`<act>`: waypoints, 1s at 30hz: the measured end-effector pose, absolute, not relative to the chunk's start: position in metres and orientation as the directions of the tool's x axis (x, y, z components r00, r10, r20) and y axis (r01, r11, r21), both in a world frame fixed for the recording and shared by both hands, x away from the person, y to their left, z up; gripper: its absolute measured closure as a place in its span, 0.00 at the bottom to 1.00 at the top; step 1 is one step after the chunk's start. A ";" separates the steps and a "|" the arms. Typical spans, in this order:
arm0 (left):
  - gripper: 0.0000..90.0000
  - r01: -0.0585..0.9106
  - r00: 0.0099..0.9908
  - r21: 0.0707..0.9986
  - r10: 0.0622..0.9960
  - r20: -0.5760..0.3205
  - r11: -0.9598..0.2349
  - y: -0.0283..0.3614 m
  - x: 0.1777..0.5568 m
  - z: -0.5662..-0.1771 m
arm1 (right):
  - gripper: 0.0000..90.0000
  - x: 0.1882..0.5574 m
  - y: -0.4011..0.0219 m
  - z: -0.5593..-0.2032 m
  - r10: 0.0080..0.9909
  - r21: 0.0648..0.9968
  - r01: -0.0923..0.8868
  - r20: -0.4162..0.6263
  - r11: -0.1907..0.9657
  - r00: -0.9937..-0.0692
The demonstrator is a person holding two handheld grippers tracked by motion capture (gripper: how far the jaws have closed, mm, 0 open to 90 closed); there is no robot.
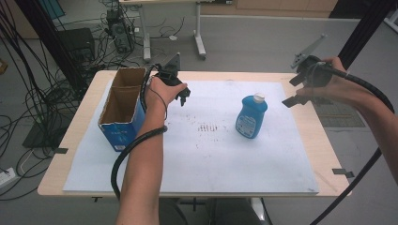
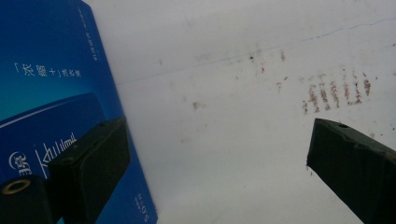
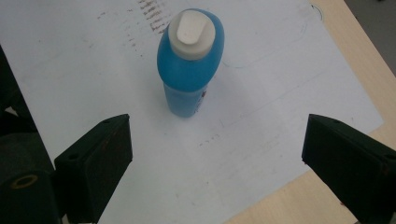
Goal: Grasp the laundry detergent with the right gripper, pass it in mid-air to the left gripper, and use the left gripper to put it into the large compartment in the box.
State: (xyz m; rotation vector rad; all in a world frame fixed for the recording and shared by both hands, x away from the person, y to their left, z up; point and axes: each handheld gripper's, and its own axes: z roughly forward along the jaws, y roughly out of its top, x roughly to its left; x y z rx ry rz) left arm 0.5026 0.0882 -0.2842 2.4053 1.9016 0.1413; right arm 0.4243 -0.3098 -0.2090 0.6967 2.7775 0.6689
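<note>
A blue bottle (image 1: 251, 116) with a white cap stands upright on the white sheet (image 1: 211, 159), right of the middle. In the right gripper view the bottle (image 3: 189, 70) stands ahead of my right gripper (image 3: 217, 135), whose jaws are open with nothing between them. From above, the right gripper (image 1: 294, 91) hangs over the table's right edge, to the right of the bottle. An open blue cardboard box (image 1: 123, 107) stands at the left. My left gripper (image 1: 184, 96) hovers just right of the box, open and empty. In its own view the left gripper (image 2: 215, 140) has the box (image 2: 46, 93) beside its left jaw.
The sheet covers most of the wooden table (image 1: 70, 140) and bears brown smudges (image 1: 209, 127) near its middle. Black cables (image 1: 126, 159) trail from both grippers. Beyond the far edge are a desk's legs (image 1: 199, 42) and tangled floor cables (image 1: 28, 93).
</note>
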 end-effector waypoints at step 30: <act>0.07 0.967 0.229 0.110 0.973 0.040 -0.232 0.092 0.500 -0.293 | 0.04 0.394 -0.307 -0.320 0.674 0.709 0.456 -0.036 0.537 -0.738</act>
